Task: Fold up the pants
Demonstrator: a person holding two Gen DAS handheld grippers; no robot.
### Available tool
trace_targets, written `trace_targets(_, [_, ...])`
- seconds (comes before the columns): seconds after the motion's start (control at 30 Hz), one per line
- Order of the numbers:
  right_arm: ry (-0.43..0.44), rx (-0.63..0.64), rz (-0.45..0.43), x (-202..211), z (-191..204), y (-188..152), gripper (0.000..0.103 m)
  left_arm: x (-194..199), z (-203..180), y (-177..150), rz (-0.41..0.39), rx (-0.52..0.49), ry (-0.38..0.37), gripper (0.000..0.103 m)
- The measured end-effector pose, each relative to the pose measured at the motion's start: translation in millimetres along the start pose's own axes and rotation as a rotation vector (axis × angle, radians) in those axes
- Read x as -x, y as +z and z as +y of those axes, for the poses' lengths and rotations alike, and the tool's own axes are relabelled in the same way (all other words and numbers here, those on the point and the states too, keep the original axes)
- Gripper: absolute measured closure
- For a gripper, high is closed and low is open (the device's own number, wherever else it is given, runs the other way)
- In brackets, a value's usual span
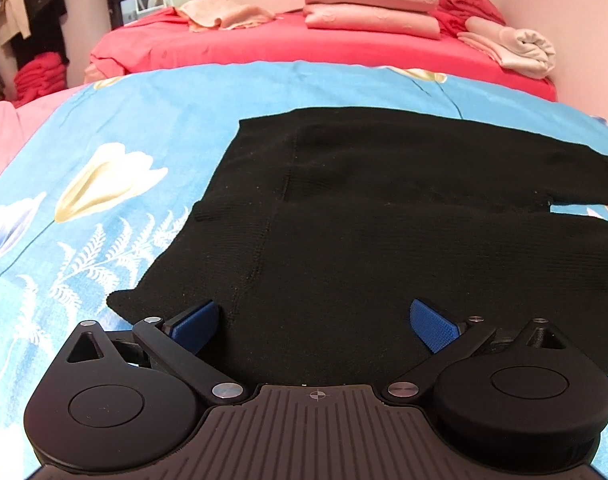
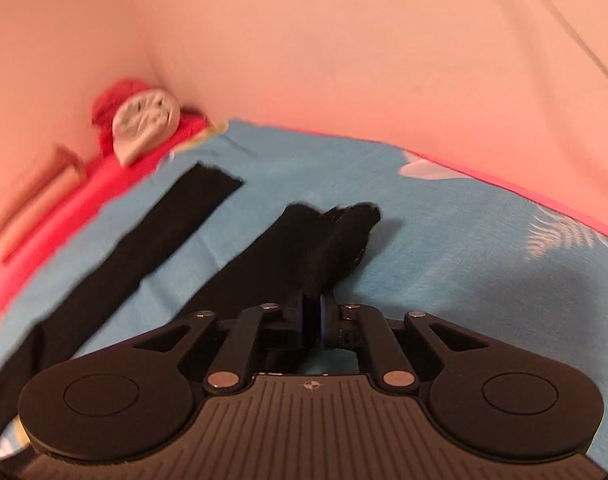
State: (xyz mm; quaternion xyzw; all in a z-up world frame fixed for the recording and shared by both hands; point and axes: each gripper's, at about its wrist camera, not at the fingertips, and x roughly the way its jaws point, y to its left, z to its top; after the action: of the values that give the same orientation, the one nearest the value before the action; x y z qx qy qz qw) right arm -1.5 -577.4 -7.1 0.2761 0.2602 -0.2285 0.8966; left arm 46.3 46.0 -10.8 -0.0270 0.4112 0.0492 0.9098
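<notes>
Black knit pants (image 1: pixel 343 200) lie flat on the blue flowered bedspread (image 1: pixel 144 128), waist end toward the left. My left gripper (image 1: pixel 313 312) hovers low over their near edge, open wide, with its blue pads (image 1: pixel 433 326) either side of the fabric and not pressing it. In the right wrist view the two legs stretch away. The far leg (image 2: pixel 144 240) lies flat. The near leg's end (image 2: pixel 339 240) is bunched and lifted. My right gripper (image 2: pixel 312 300) is shut on that leg, with black fabric pinched between the pads.
Beyond the bedspread a red sheet (image 1: pixel 264 40) carries folded pink blankets (image 1: pixel 367 8), a crumpled towel (image 1: pixel 224 14) and a rolled pale cloth (image 1: pixel 527 52). A pink wall (image 2: pixel 343 60) borders the bed's far side. Clothes hang at the far left (image 1: pixel 24 8).
</notes>
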Motion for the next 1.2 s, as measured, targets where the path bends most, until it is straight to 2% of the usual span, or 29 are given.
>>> trace_targets(0.03, [0.012,-0.051,-0.010,1.3,-6.2,3.1,0.070,0.1,-0.1,-0.6,-0.001,-0.001,0.000,0.000])
trace_targets(0.07, [0.024,-0.075,-0.008,-0.4,-9.2,5.6,0.053,0.0,-0.2,-0.9,-0.003,-0.003,0.001,0.000])
trace_targets(0.17, [0.073,-0.098,0.011,-14.0,-6.4,10.8,0.031,0.5,-0.4,-1.6,-0.007,-0.003,0.001,0.000])
trace_targets(0.23, [0.087,-0.090,0.010,-25.4,3.9,14.3,0.029,1.0,-0.9,-2.7,-0.014,-0.004,0.002,0.000])
trace_targets(0.27, [0.091,-0.083,0.014,-31.8,8.9,15.1,0.036,1.2,-0.9,-2.9,-0.017,-0.004,0.003,0.000])
trace_targets(0.3, [0.077,-0.066,0.012,-31.8,12.5,14.0,0.080,1.3,-1.1,-3.5,-0.021,-0.005,0.004,0.000])
trace_targets(0.33, [0.035,-0.023,0.015,-33.9,18.0,14.0,0.092,1.5,-1.1,-3.9,-0.025,-0.006,0.004,0.000])
trace_targets(0.37, [-0.010,0.012,0.006,-33.7,20.7,15.4,0.095,1.8,-1.0,-4.3,-0.027,-0.006,0.003,0.000])
trace_targets(0.4, [-0.051,0.014,-0.048,-23.1,16.2,16.5,0.096,2.0,-0.8,-4.7,-0.030,-0.007,0.002,0.000])
trace_targets(0.47, [-0.090,-0.059,-0.116,-9.4,-5.1,19.2,0.095,2.2,-0.3,-5.1,-0.033,-0.007,0.000,0.000])
trace_targets(0.53, [-0.185,-0.056,-0.052,-23.7,-22.7,17.1,0.098,2.1,-0.5,-5.8,-0.037,-0.010,0.001,0.000])
trace_targets(0.57, [-0.164,-0.047,-0.069,-23.6,-28.1,15.1,0.098,2.0,-0.3,-5.9,-0.038,-0.012,0.000,0.000])
trace_targets(0.63, [-0.135,-0.081,-0.065,-17.4,-32.9,17.6,0.090,1.9,-0.1,-5.6,-0.039,-0.010,-0.004,0.000])
trace_targets(0.7, [-0.196,-0.109,-0.098,-3.1,-30.2,17.7,0.058,2.3,0.6,-6.9,-0.047,-0.010,-0.006,0.000])
trace_targets(0.73, [-0.248,-0.075,-0.133,6.4,-20.8,16.2,0.054,2.7,0.7,-8.1,-0.054,-0.010,-0.006,0.000])
trace_targets(0.77, [-0.257,-0.017,-0.166,16.0,-8.6,13.5,0.049,2.7,0.2,-8.7,-0.058,-0.011,-0.005,0.000])
trace_targets(0.8, [-0.233,0.044,-0.190,26.5,5.6,9.3,0.045,2.8,0.6,-9.4,-0.063,-0.011,-0.007,0.000])
trace_targets(0.87, [-0.115,0.159,-0.181,50.4,39.5,-5.3,0.038,2.6,1.3,-8.9,-0.064,-0.009,-0.011,0.000])
trace_targets(1.0, [0.255,0.437,-0.065,94.6,116.8,-60.5,0.016,3.3,1.9,-10.2,-0.077,-0.009,-0.014,0.000])
trace_targets(1.07, [0.402,0.643,-0.001,113.9,159.3,-100.7,0.016,3.2,2.7,-10.2,-0.078,-0.008,-0.018,0.000])
trace_targets(1.13, [0.499,0.807,0.072,124.8,194.1,-143.0,0.021,3.3,3.4,-10.7,-0.081,-0.009,-0.020,0.000])
trace_targets(1.2, [0.525,0.914,0.142,129.8,222.1,-176.1,0.039,3.6,4.1,-11.5,-0.084,-0.009,-0.022,0.000])
